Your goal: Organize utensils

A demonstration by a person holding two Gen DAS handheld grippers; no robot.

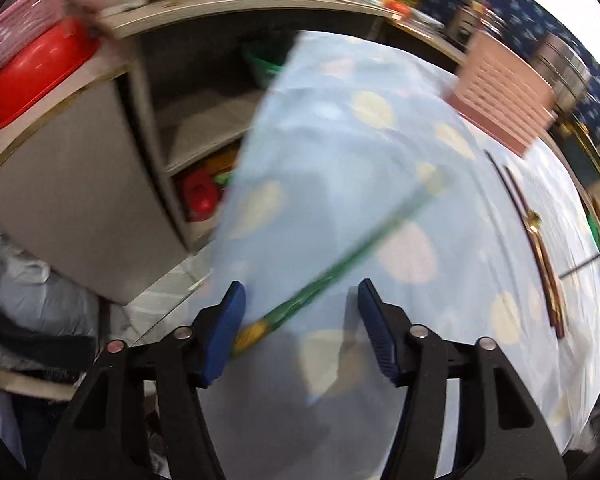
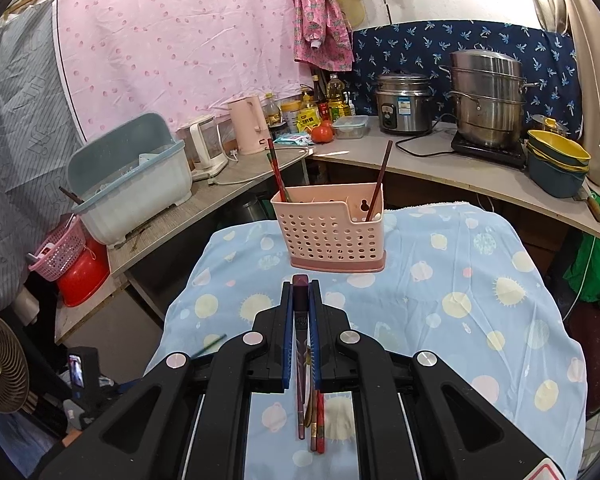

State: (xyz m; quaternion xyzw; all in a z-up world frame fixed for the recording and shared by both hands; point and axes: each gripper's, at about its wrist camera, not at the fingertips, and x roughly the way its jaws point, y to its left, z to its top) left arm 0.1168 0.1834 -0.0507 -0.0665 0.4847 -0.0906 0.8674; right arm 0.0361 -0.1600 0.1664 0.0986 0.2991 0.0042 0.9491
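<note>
- My left gripper [image 1: 300, 312] has its blue pads apart over the near end of the desk [image 1: 380, 140], which wears a light blue cloth with pale round prints.
- A green chopstick [image 1: 340, 264] with a yellow end runs slantwise between those pads. Its yellow end is just beside the left pad [image 1: 226, 332], but the picture is too blurred for me to say whether they touch; the other pad stands clear of it, so nothing is gripped.
- Off to the right on the cloth lie several dark utensils [image 1: 540, 248], one with a gold part, side by side.
- The pink holder [image 1: 504, 100] stands at the far end of the desk in the left wrist view.
- My right gripper [image 2: 301, 284] is clamped on a dark purple-brown utensil handle [image 2: 301, 300], whose tip sticks out just past the fingertips.
- In the right wrist view the pink perforated holder [image 2: 332, 232] stands upright on the cloth straight ahead, well apart from the gripper.
- Two dark chopsticks [image 2: 278, 176] lean out of its left compartment and one brown one [image 2: 382, 172] out of its right.
- Below the right gripper more utensils [image 2: 312, 420] lie on the cloth, red and brown.
</note>
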